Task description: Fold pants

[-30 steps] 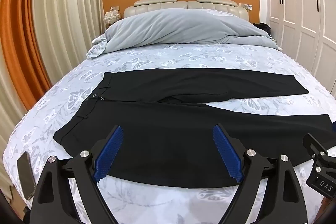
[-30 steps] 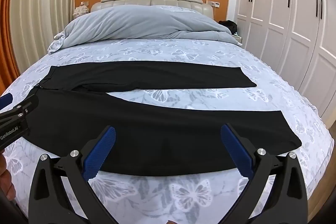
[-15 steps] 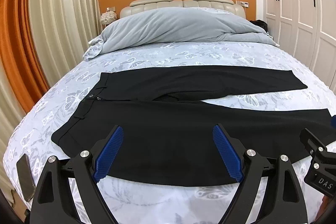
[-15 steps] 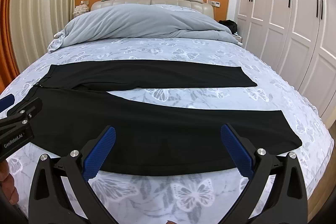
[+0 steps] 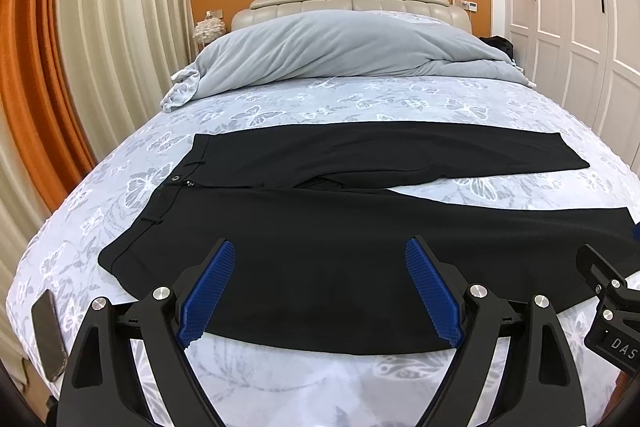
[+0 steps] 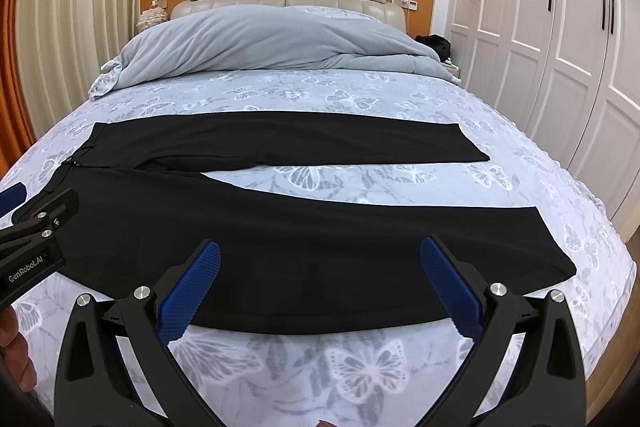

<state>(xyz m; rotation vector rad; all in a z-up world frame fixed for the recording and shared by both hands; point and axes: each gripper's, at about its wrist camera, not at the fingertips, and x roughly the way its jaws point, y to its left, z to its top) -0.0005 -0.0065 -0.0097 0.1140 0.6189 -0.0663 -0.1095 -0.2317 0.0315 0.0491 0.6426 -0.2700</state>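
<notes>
Black pants (image 5: 320, 227) (image 6: 304, 227) lie spread flat across the bed, waistband to the left, both legs running right in a narrow V. My left gripper (image 5: 320, 291) hovers open over the near edge of the near leg, close to the waist end. My right gripper (image 6: 320, 291) is open too, above the near leg's hem half. Neither one holds cloth. The right gripper's body (image 5: 612, 311) shows at the right edge of the left wrist view, and the left gripper's body (image 6: 36, 239) at the left edge of the right wrist view.
The bed (image 5: 360, 99) has a pale sheet with a butterfly print. A grey duvet (image 5: 340, 47) is bunched by the headboard. A phone (image 5: 48, 335) lies at the near left corner. Curtains stand left, white wardrobes (image 6: 560, 27) right. A hand (image 6: 14, 347) shows lower left.
The left wrist view has tilted up and back a little, so the pants sit lower in it. The right gripper has barely moved. Both stay open.
</notes>
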